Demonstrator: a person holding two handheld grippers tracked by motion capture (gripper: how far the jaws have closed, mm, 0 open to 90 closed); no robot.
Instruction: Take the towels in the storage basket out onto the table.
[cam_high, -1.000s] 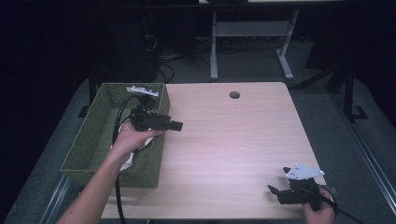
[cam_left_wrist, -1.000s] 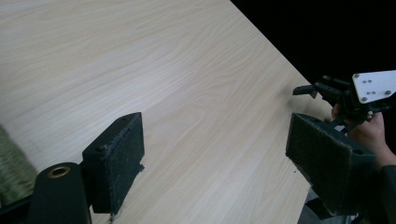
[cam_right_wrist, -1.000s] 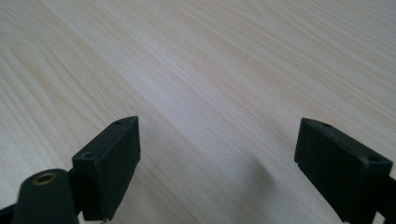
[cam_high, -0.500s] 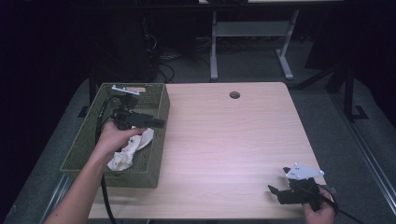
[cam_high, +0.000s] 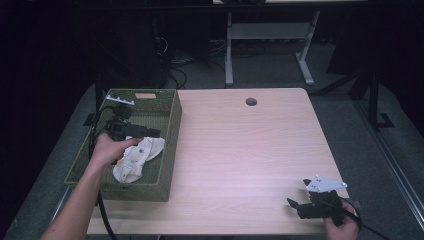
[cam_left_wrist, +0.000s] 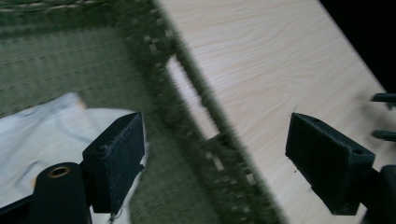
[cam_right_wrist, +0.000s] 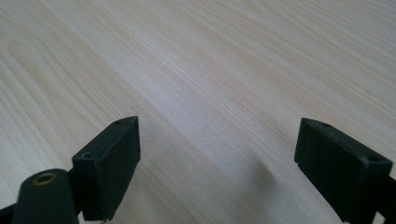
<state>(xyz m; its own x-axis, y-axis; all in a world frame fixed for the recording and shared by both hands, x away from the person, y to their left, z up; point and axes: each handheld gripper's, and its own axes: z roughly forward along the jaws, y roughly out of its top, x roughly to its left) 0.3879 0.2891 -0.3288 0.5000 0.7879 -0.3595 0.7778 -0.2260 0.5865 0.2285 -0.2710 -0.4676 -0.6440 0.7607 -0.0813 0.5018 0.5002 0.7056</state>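
Observation:
A green woven basket (cam_high: 169, 150) stands at the table's left edge with a white cloth (cam_high: 135, 161) lying in it. My left gripper (cam_high: 152, 133) hovers over the basket just above the cloth, jaws wide open and empty. In the left gripper view the white cloth (cam_left_wrist: 42, 130) lies below the left jaw, and the basket's wall (cam_left_wrist: 196, 121) runs between the jaws. My right gripper (cam_high: 294, 205) rests low over the table's front right corner, open, with bare wood between its jaws.
The light wooden table (cam_high: 240, 145) has a round cable hole (cam_high: 251, 102) near its far edge. A white metal frame (cam_high: 270, 35) and cables stand on the dark floor behind. The table's front edge lies just below my right gripper.
My left gripper has moved left and back from over the basket's right wall to above the cloth inside the basket. The right gripper has stayed put.

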